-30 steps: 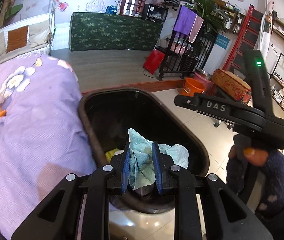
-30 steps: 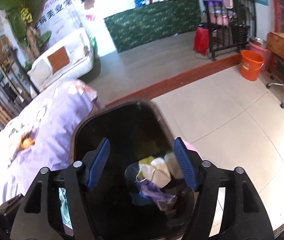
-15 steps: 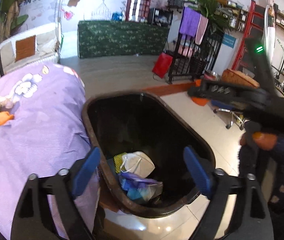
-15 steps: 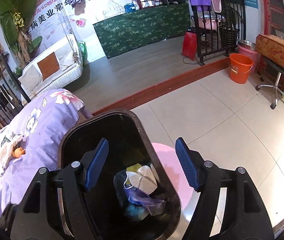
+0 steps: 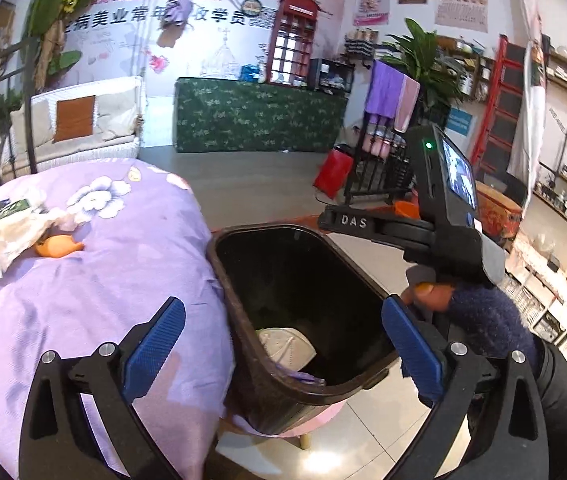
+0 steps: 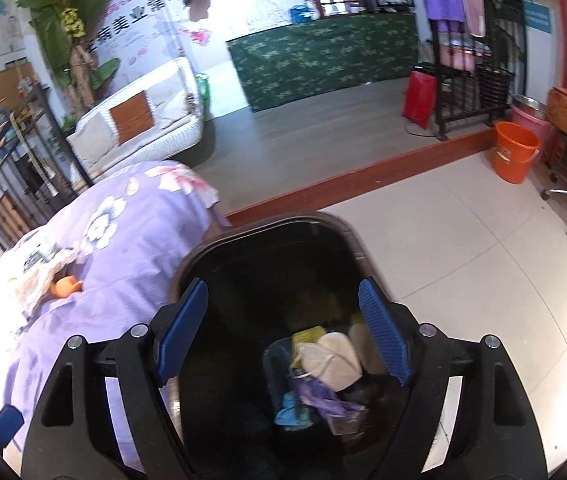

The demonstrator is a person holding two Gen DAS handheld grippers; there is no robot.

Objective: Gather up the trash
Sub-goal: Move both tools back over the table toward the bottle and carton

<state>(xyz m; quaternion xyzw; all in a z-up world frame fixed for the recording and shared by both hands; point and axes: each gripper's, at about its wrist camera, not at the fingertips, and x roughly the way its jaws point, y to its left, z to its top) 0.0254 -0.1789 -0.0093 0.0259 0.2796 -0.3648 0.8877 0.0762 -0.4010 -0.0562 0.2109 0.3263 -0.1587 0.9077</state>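
Trash still waiting for you lay left of the black bin point(image 5: 243, 280): crumpled white paper point(image 5: 7, 228) and an orange scrap point(image 5: 57, 246) sat on the purple floral bedspread point(image 5: 95, 280), well apart from the bin's rim. The bin stood hard against the bed's edge, on something pink at its base. Your left gripper point(image 5: 283, 354) hung with its blue pads spread wide and nothing between them, one finger over the bedspread left of the bin, the other over the bin's right side.

Inside the bin, a white face mask point(image 5: 287, 348) rested near the bottom. From the right wrist camera, the same mask point(image 6: 331, 360) lay on top of a yellow piece point(image 6: 307, 336), with a purple wrapper point(image 6: 319, 396) and a bluish cloth point(image 6: 293, 412) just below it in the frame, all touching in one heap.

Your right gripper point(image 6: 283, 334) was also spread wide and empty, held above the bin's mouth with the heap showing between its pads. In the left view it appeared right of the bin, your hand point(image 5: 427, 292) in a dark fuzzy sleeve point(image 5: 487, 320) around its handle. Farther right of the bin, an orange bucket point(image 6: 515, 152) stood on the tiled floor point(image 6: 463, 248).
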